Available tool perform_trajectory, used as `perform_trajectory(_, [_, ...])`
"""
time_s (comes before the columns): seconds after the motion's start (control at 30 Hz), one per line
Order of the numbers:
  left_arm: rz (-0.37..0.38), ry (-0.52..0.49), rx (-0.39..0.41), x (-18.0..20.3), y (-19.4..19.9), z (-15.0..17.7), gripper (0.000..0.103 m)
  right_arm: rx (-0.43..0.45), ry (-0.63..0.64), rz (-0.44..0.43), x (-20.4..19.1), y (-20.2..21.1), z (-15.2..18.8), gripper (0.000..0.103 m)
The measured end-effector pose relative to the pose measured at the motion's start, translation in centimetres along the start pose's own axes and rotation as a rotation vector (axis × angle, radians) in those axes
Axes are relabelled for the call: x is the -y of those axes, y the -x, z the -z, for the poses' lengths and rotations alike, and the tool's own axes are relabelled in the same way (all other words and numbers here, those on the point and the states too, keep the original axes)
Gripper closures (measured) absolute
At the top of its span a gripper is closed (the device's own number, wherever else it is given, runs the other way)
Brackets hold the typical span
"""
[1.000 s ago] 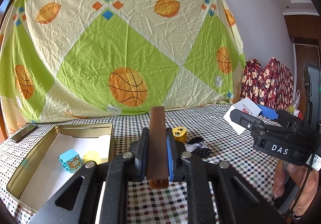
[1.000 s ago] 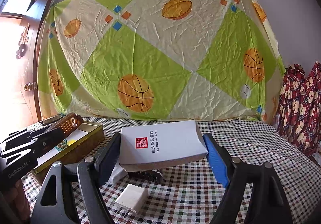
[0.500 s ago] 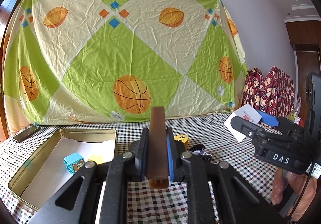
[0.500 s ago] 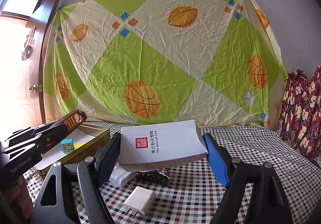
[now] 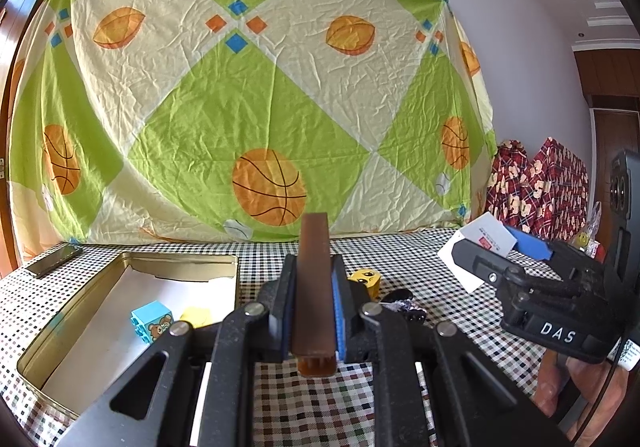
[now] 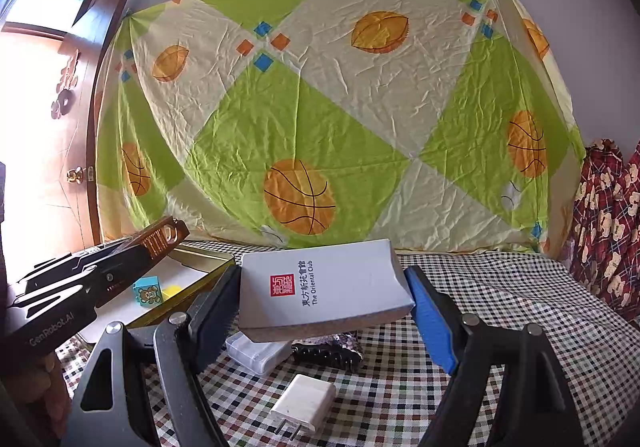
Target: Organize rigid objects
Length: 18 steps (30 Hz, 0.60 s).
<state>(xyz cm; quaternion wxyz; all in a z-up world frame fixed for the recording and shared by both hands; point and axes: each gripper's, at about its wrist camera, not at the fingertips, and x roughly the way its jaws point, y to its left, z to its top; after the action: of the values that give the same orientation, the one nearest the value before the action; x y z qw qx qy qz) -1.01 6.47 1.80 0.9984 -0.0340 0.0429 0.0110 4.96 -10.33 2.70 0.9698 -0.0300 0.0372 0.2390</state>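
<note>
Brown comb (image 5: 314, 287) clamped between my left gripper (image 5: 314, 311) pads; white box (image 6: 324, 289) gripped by my right gripper (image 6: 324, 311), both above checkered table (image 6: 500, 327).

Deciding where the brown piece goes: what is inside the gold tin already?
Inside the gold tin: a blue bear block and a yellow block. The left gripper hides its near right corner.

Brown comb (image 5: 314, 287) held upright, white box (image 6: 322, 289) gripped level
</note>
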Motion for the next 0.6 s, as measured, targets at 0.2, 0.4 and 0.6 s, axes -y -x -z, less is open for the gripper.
perform_trajectory(0.2, [-0.01,0.02,-0.01,-1.2,0.0,0.0,0.089,-0.009,-0.005,-0.023,-0.7,-0.4,0.0,0.021])
perform_trajectory(0.4, [-0.026,0.041,-0.018,-2.5,0.0,0.0,0.089,-0.008,-0.012,-0.061,-1.8,-0.8,-0.1,0.021])
perform_trajectory(0.6, [-0.038,0.054,-0.023,-3.5,0.0,0.0,0.089,-0.013,-0.013,-0.087,-2.7,-1.2,-0.1,0.021])
